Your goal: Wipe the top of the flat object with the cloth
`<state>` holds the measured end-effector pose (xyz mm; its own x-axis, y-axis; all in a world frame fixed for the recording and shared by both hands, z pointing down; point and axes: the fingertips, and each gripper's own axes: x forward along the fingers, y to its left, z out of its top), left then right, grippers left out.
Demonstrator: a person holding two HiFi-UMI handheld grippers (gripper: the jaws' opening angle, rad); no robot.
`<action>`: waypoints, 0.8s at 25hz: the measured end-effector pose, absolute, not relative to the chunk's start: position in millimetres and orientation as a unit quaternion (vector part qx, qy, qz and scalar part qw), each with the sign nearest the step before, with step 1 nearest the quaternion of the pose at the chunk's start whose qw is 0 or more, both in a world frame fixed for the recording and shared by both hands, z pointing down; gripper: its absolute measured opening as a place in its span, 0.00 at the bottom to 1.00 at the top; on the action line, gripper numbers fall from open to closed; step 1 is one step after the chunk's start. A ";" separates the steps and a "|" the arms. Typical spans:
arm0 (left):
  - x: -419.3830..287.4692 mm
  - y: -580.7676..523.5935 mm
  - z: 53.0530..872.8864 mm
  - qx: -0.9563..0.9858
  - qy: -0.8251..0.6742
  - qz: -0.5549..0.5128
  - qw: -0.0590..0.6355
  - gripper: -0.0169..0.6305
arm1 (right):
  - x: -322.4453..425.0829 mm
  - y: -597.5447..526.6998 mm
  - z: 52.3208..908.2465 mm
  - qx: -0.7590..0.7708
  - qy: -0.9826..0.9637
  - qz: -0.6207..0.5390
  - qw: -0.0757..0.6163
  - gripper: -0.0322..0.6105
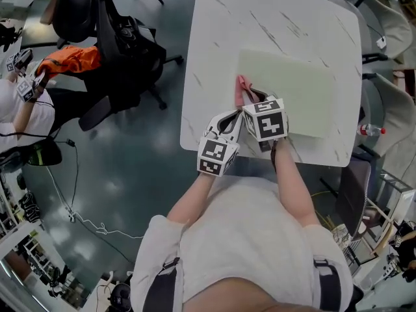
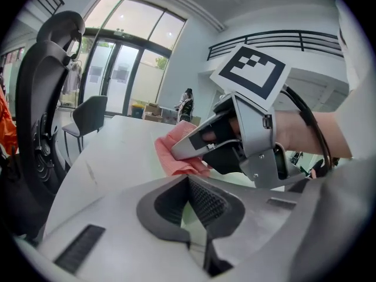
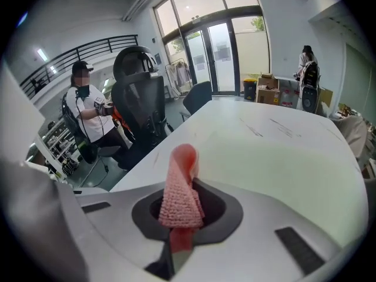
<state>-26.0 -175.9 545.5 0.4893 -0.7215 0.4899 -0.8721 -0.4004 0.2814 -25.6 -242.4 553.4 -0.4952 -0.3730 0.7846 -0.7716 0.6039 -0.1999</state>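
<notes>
A white marbled desk (image 1: 221, 38) is standing on a dark floor (image 1: 130, 168). A black office chair (image 1: 117, 38) is sitting left of it, an orange garment (image 1: 71, 60) lying alongside. A person in white (image 1: 26, 109) is sitting farther left. A white cable (image 1: 84, 223) is trailing across the floor.

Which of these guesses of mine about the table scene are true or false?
1. The right gripper is clamped on a pink cloth. True.
2. The pale green board lies on the floor. False: it lies on the white marble table.
3. The cloth sits at the board's far right end. False: it is at the left edge.
4. A black office chair stands beside the table. True.
</notes>
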 end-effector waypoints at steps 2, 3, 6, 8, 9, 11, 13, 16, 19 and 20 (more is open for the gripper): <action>-26.9 -173.8 545.2 0.814 -0.499 0.147 0.257 0.05 | -25.6 -240.9 552.9 0.347 -0.822 0.278 0.355 0.09; -27.0 -173.2 545.2 0.810 -0.505 0.147 0.258 0.05 | -25.5 -240.7 552.6 0.346 -0.824 0.274 0.356 0.09; -26.4 -172.4 545.9 0.805 -0.517 0.146 0.253 0.05 | -21.8 -239.5 552.6 0.346 -0.827 0.257 0.361 0.09; -26.5 -171.9 546.3 0.804 -0.521 0.150 0.246 0.05 | -15.6 -238.7 553.1 0.348 -0.826 0.255 0.362 0.09; -26.9 -171.7 546.2 0.803 -0.522 0.151 0.244 0.05 | -11.5 -238.5 553.2 0.350 -0.825 0.257 0.361 0.09; -27.7 -171.3 545.4 0.802 -0.524 0.152 0.243 0.05 | -1.4 -238.2 552.9 0.355 -0.823 0.260 0.360 0.09; -28.3 -171.3 545.0 0.800 -0.528 0.151 0.244 0.05 | 11.0 -238.3 552.5 0.362 -0.820 0.261 0.357 0.09; -28.8 -171.4 545.6 0.796 -0.533 0.149 0.245 0.05 | 30.9 -237.8 553.5 0.373 -0.816 0.265 0.354 0.09; -28.3 -170.7 545.6 0.794 -0.537 0.146 0.245 0.05 | 51.6 -236.0 554.1 0.384 -0.810 0.268 0.352 0.09; -27.8 -170.4 545.5 0.793 -0.538 0.146 0.245 0.05 | 58.9 -235.5 554.1 0.388 -0.808 0.269 0.351 0.09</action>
<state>-27.8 -170.4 545.5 0.3776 -0.7822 0.4955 -0.9254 -0.2999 0.2316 58.9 -235.5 554.1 -0.4523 -0.4379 0.7770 -0.8163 0.5541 -0.1630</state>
